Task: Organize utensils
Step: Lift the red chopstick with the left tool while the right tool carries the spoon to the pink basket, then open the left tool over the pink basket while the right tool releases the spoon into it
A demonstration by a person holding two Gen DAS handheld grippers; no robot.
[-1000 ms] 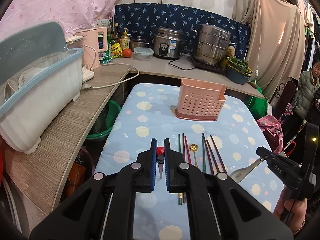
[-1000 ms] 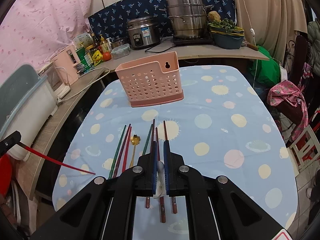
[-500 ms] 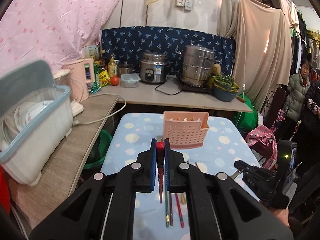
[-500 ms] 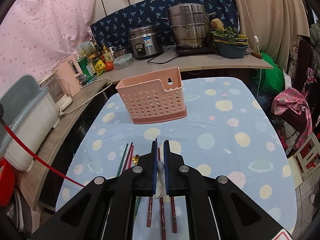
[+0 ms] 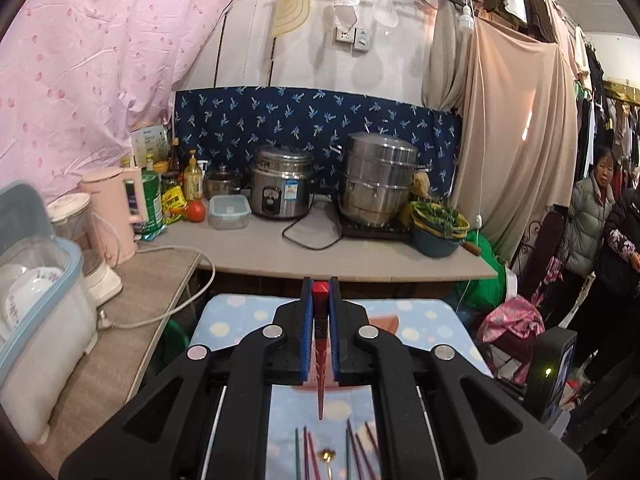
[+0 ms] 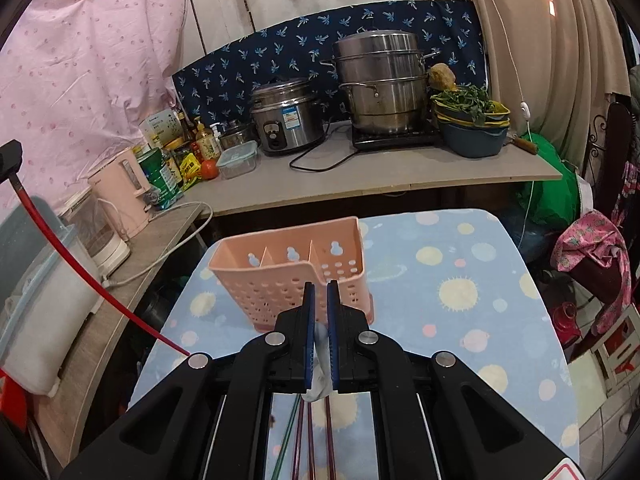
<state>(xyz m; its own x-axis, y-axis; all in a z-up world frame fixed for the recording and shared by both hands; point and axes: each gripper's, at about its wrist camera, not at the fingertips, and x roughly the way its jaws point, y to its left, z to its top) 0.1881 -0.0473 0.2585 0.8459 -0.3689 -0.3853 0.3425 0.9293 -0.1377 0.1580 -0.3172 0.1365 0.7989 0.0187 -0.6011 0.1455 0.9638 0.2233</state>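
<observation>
My left gripper [image 5: 320, 292] is shut on a red chopstick [image 5: 320, 360] whose thin tip hangs down over the table. In the right wrist view that chopstick [image 6: 80, 272] slants in from the left edge. My right gripper [image 6: 320, 292] is shut on the silver handle of a metal utensil [image 6: 320, 364]; its head is hidden below. The pink perforated caddy [image 6: 288, 276] stands just ahead of the right gripper, with its compartments showing. In the left wrist view the caddy [image 5: 384, 322] is mostly hidden behind the fingers. Several chopsticks [image 5: 360, 452] and a small gold spoon [image 5: 327, 456] lie on the spotted blue tablecloth [image 6: 460, 292].
A grey counter [image 5: 360, 256] runs behind the table with a rice cooker [image 5: 282, 184], a steel steamer pot [image 5: 378, 180], a bowl of greens [image 5: 438, 224] and bottles. A lidded dish bin [image 5: 36, 320] and pink kettle [image 5: 120, 212] stand at left. Two people [image 5: 592, 216] stand at right.
Both grippers have risen and moved forward toward the caddy, still holding their utensils. The left view has tilted up, so the loose chopsticks have dropped to the bottom edge.
</observation>
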